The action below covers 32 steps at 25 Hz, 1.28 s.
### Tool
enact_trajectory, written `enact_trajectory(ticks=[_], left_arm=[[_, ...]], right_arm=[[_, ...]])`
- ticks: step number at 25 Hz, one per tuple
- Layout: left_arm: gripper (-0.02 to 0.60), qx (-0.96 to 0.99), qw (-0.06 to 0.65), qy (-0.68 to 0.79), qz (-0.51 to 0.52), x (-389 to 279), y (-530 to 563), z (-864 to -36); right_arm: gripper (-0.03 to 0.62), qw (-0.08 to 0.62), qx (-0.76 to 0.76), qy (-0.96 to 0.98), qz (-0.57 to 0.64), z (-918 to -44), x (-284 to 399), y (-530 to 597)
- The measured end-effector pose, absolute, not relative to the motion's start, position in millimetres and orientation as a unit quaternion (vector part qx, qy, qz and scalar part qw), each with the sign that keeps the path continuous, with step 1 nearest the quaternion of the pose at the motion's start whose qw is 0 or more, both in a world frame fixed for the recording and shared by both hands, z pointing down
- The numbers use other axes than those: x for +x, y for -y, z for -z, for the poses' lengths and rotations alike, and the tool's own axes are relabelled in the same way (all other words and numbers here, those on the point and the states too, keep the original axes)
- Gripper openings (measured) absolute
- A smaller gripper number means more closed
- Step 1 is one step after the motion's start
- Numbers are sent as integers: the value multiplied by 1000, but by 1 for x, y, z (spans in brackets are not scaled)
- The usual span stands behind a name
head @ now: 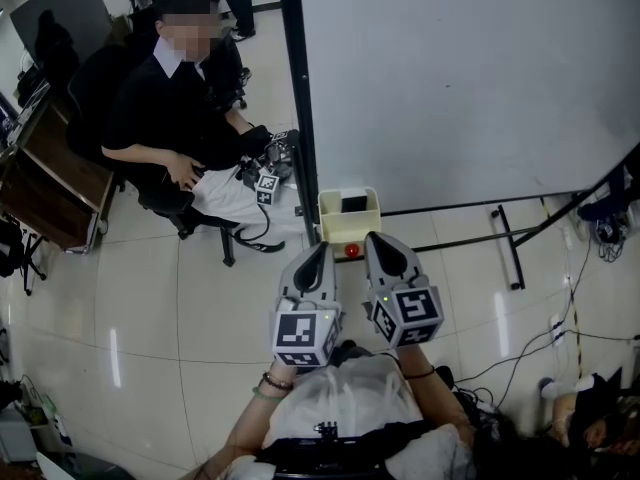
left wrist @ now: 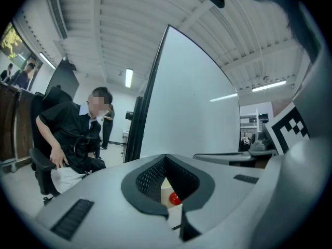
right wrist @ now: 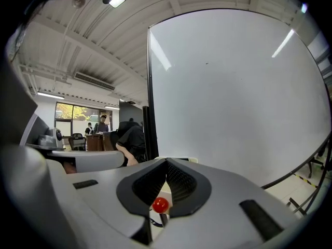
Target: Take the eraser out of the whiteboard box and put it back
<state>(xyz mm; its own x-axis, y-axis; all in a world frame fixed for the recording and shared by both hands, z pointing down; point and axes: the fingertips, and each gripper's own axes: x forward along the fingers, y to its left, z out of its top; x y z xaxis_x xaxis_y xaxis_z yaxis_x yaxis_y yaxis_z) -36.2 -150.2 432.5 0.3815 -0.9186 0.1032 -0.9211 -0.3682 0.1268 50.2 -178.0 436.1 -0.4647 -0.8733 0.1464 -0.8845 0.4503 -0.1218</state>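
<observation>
Cream plastic whiteboard box (head: 347, 230) hangs at the lower edge of the whiteboard (head: 450, 78) and holds one dark eraser (head: 353, 204), sitting low inside. The eraser is probably light and fairly stiff with a soft felt face, best pinched across its long sides. Left gripper (head: 318, 251) and right gripper (head: 381, 240) hover near the box, jaws together, empty.

The dark thing (head: 353, 203) lying inside the cream box (head: 348, 230) is too small to identify.
</observation>
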Motion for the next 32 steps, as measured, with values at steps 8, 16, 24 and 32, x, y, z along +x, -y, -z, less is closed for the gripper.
enact_trajectory(ticks=[8,16,24,32], left_arm=[[3,829,81,554,-4,-39,153,-429],[3,828,87,555,-1,-45,154,-428],[3,830,92,550,4,-50,156,-430],[3,826,92,556,13,-63,160,-427]], right_arm=[[60,60,513,851,-98,-437,42,208],[285,67,528,838,-125,-441,37,246],[328,159,544,809,-154,-469,25,271],[280,242,558,776,-168,-476,20,281]])
